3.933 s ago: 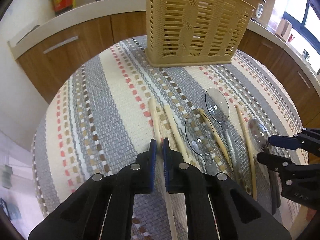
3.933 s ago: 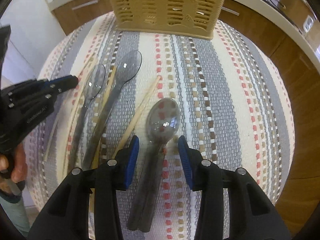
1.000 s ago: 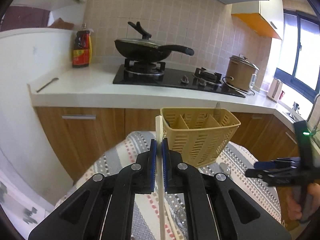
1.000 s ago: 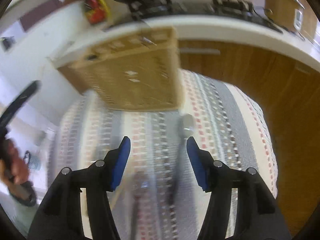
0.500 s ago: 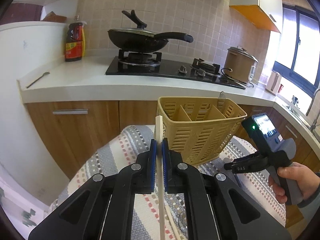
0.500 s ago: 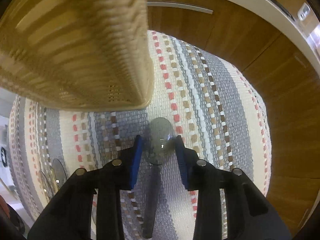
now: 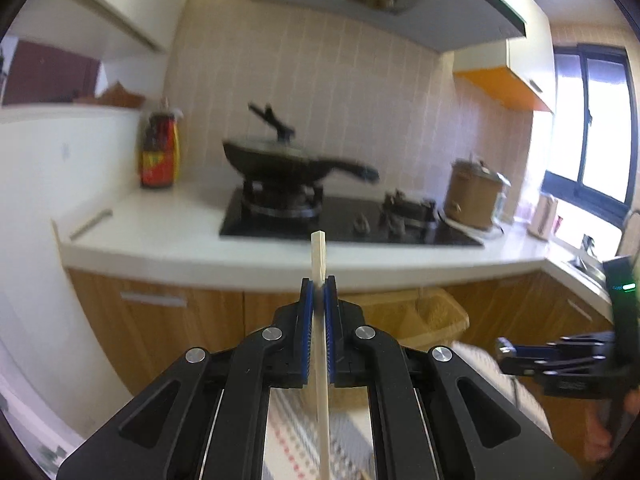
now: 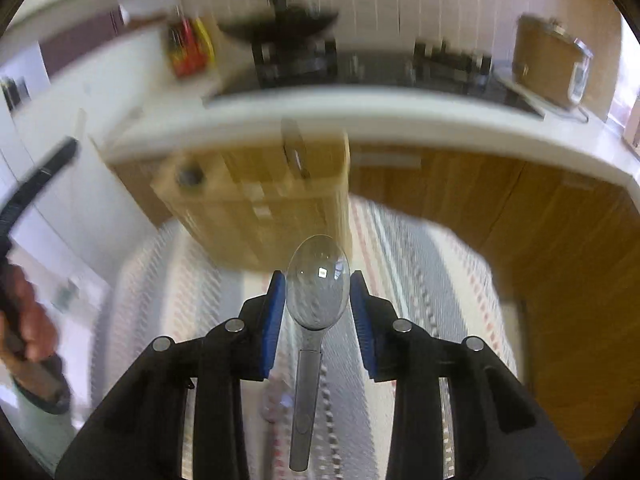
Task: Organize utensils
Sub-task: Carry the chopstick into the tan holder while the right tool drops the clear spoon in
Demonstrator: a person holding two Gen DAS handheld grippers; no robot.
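Observation:
My left gripper [image 7: 318, 286] is shut on a pale wooden chopstick [image 7: 319, 256] and holds it upright, high above the striped table; its tip sticks up past the pads. The yellow slotted utensil basket [image 7: 432, 312] shows low behind the left fingers. My right gripper [image 8: 318, 288] is shut on the bowl of a clear grey plastic spoon [image 8: 316, 284], lifted above the striped cloth [image 8: 420, 264], in front of the basket [image 8: 256, 204]. A spoon handle stands in the basket [image 8: 294, 152]. The right gripper also shows in the left wrist view [image 7: 520, 354].
Behind the table runs a white counter [image 7: 180, 236] over wooden cabinets, with a stove and black pan [image 7: 280, 160], a red bottle [image 7: 158, 156] and a brown cooker [image 7: 474, 196]. The hand holding the left gripper shows at left [image 8: 24, 312].
The left gripper has tilted upward with the chopstick, so the basket sits lower in view. The right gripper has lifted the spoon off the cloth and drawn back from the basket.

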